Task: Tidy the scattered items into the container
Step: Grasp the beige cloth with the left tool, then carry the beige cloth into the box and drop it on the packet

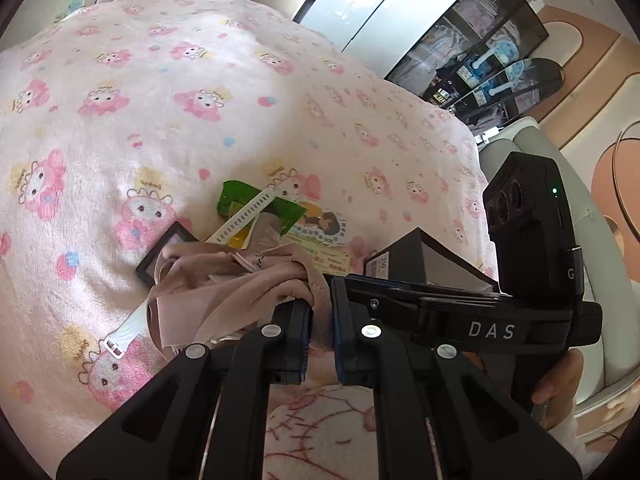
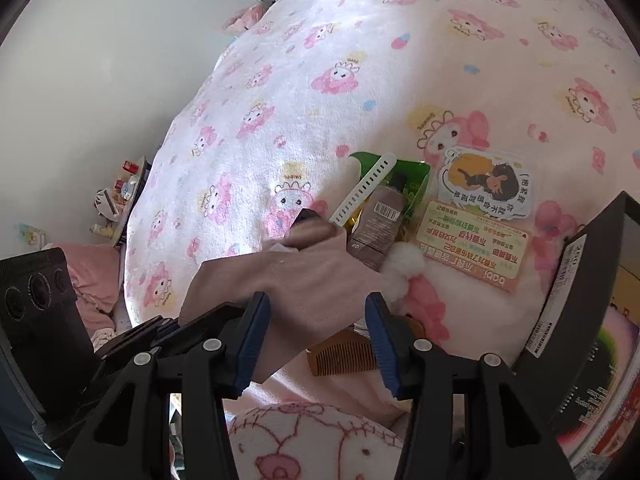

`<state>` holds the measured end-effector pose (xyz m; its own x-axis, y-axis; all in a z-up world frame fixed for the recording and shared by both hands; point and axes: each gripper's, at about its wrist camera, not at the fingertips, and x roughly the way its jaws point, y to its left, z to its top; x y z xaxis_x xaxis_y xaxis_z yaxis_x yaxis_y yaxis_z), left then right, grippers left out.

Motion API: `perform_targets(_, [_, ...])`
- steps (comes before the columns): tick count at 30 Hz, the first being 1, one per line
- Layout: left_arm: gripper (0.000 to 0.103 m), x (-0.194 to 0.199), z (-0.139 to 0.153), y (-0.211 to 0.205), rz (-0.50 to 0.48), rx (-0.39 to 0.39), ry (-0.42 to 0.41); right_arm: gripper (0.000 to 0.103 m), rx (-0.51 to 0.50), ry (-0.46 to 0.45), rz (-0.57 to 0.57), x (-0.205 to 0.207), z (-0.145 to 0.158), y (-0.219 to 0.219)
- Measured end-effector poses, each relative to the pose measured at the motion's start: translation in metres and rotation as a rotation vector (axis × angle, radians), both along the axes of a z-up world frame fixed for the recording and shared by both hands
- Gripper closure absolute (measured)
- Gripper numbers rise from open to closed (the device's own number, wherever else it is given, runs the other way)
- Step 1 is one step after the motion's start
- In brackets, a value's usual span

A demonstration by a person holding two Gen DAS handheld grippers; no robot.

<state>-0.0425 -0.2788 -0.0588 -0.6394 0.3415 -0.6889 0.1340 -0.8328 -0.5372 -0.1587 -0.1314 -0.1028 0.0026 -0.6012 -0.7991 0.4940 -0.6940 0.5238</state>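
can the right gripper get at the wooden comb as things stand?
Probably yes. The right gripper is open and empty, with the wooden comb just beyond its fingertips. The pinkish cloth held by the left gripper overhangs the comb's upper edge and may snag.

Left gripper clamped on bunched pink cloth, lifted over pink cartoon-print blanket. Beyond the cloth: white strap, green packet, small black frame left, stickers. Black box right, right gripper beside it.

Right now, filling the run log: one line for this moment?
left gripper: shut on pink cloth | right gripper: open | comb: on blanket
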Motion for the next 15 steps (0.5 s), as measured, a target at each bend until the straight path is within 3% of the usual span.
perform_targets(7, [0.095, -0.004, 0.032, 0.06, -0.103, 0.006, 0.051, 0.057, -0.032, 0.038, -0.09, 0.013, 0.025, 0.066])
perform_targets(12, [0.095, -0.017, 0.053, 0.144, -0.28, -0.016, 0.079, 0.057, -0.017, 0.112, -0.216, 0.031, 0.048, 0.144])
perform_targets(15, [0.096, -0.026, 0.049, 0.199, -0.377, -0.024, 0.061, 0.057, 0.004, 0.14, -0.321, 0.048, 0.049, 0.196])
